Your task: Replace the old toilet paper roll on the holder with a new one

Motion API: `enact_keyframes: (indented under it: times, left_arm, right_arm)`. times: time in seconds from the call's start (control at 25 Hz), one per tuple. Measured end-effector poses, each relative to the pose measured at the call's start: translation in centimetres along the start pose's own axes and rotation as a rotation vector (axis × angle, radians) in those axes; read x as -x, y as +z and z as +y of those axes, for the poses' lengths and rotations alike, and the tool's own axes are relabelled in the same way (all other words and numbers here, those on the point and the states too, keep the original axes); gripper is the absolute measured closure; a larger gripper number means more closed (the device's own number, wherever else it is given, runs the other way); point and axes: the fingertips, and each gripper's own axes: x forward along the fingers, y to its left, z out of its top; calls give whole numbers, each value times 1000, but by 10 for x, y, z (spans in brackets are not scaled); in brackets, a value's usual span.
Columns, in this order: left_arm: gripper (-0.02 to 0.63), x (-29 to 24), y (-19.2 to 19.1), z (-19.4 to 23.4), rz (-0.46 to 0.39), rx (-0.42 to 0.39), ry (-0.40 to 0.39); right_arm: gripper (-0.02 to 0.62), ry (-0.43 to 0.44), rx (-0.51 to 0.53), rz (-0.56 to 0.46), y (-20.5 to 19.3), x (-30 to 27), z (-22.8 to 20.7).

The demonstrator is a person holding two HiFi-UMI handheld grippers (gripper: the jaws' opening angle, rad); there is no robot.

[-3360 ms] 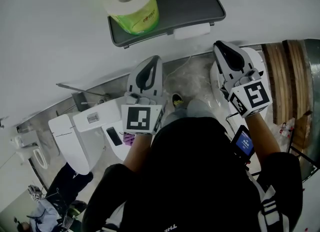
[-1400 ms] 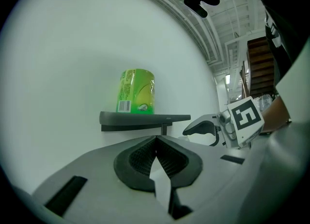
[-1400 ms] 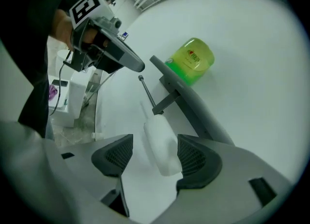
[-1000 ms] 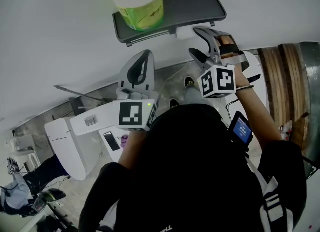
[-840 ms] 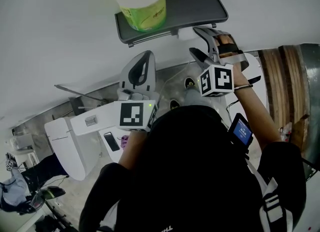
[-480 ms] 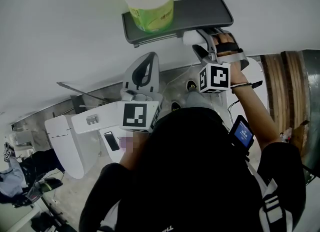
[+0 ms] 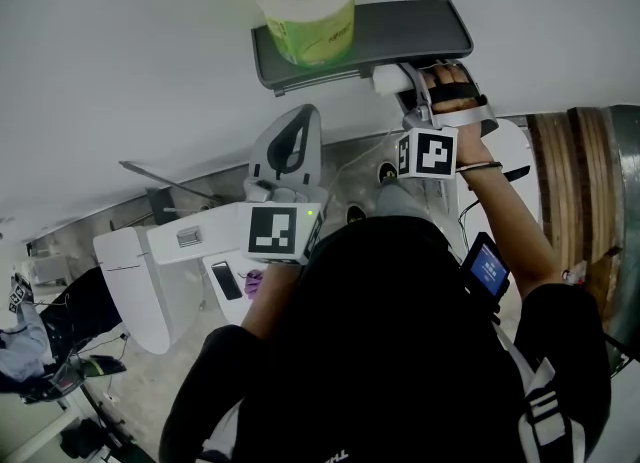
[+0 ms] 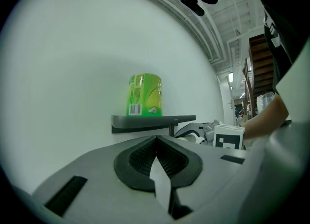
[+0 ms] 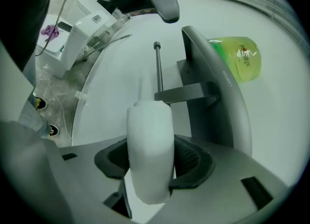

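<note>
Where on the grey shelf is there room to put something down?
The shelf is bare from the green roll to its right end in the head view. Underneath is crowded: the right gripper, its jaws just closing, grips the old white roll.

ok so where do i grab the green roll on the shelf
Clamp the roll across its round sides at mid-height, coming in level from the front. It stands upright on the shelf, hole up, with the wall behind.
</note>
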Motion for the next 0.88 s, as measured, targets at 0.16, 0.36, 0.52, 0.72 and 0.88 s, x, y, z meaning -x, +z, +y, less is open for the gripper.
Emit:
enact_keyframes:
  times: [0.16,0.36,0.52,0.72,0.88]
  left_arm:
    - [584,0,3,-1,-3,0,0]
    - [583,0,3,-2,-4,-2,-5]
    - [584,0,8,-7,-4,-7,-11]
    - [584,-3,7,-10,-4,-10,-22]
    - [584,-5,3,-13,6,-7,-30]
  right_arm:
    - [371,-32,21,29,-7,2,-1]
    - [371,-60,43,77,-25,4,-7]
    - [371,-69,43,122,-47,12,-13]
    - [371,-76,41,185,-81,16,-12]
    - [371,-67,27,242,-110,22,-9]
